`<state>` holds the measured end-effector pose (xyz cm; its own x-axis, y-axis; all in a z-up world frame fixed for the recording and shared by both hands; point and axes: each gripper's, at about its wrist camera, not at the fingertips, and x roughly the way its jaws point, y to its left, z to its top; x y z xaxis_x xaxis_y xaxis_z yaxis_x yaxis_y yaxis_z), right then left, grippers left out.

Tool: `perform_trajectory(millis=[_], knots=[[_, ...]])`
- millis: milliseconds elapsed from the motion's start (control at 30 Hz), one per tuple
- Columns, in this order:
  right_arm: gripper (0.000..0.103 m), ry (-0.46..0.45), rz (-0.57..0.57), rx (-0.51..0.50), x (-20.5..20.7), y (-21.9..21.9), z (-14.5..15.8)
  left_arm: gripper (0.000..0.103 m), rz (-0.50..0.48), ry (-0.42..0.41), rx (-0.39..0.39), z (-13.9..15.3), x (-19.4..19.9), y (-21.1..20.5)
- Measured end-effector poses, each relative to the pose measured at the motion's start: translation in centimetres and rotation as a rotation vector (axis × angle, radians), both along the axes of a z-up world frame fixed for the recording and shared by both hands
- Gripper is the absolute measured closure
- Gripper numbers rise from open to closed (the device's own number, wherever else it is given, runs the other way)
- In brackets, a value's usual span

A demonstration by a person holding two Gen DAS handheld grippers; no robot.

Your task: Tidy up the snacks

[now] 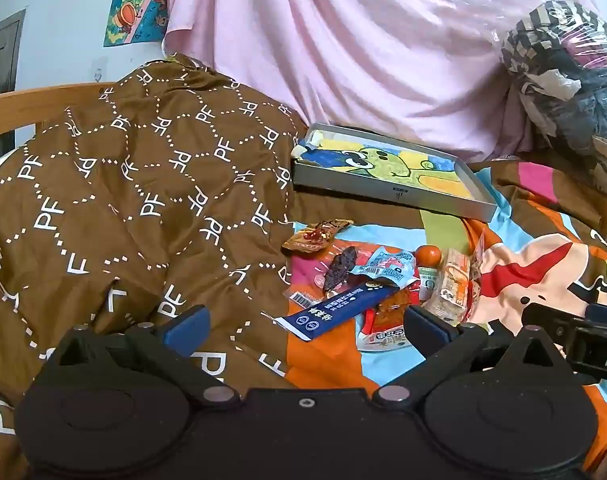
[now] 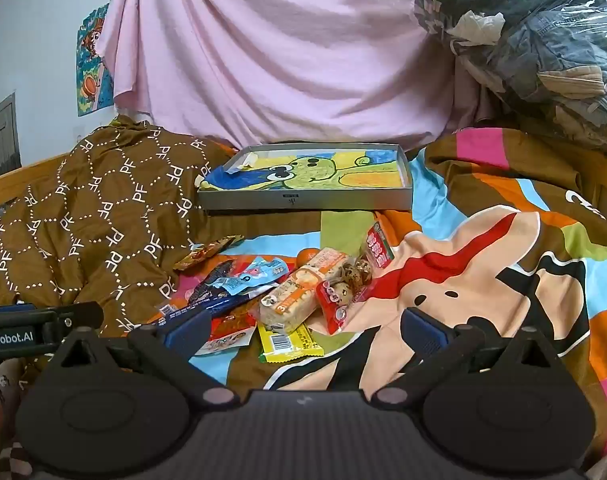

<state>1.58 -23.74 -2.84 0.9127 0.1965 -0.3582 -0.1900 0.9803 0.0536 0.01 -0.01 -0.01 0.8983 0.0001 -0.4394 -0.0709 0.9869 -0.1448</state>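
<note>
A pile of snack packets lies on the colourful bedsheet: a long blue stick pack (image 1: 335, 312), a light blue packet (image 1: 383, 270), a dark jerky piece (image 1: 339, 270), a brown packet (image 1: 315, 236), a rice-cracker pack (image 2: 299, 296), a quail-egg pack (image 2: 347, 284), a yellow bar (image 2: 289, 344). A grey shallow box (image 2: 307, 196) with a cartoon lining sits behind the pile; it also shows in the left wrist view (image 1: 387, 192). My left gripper (image 1: 307, 326) is open and empty just before the pile. My right gripper (image 2: 303, 330) is open and empty over the pile's near edge.
A brown PF-patterned quilt (image 1: 123, 200) is heaped at the left. A pink sheet (image 2: 283, 48) hangs behind. A plastic bag of clothes (image 2: 543, 40) sits at the back right. A wooden bed rail (image 1: 23, 108) runs along the left.
</note>
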Motion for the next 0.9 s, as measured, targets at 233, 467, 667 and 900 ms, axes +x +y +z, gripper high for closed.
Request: perform_trajectory(millis=[233, 467, 667, 900], knots=[[0.0, -0.002, 0.0, 0.003, 0.0, -0.03, 0.02, 0.001, 0.0, 0.001, -0.002, 0.0, -0.01, -0.01], [0.0, -0.003, 0.001, 0.003, 0.0, -0.02, 0.03, 0.001, 0.0, 0.002, -0.003, -0.01, 0.01, 0.01], [0.0, -0.003, 0.0, 0.003, -0.01, -0.02, 0.04, 0.001, 0.0, 0.003, -0.006, -0.25, -0.05, -0.11], [0.0, -0.003, 0.001, 0.003, 0.01, -0.02, 0.02, 0.001, -0.001, 0.004, -0.006, -0.25, -0.04, -0.09]])
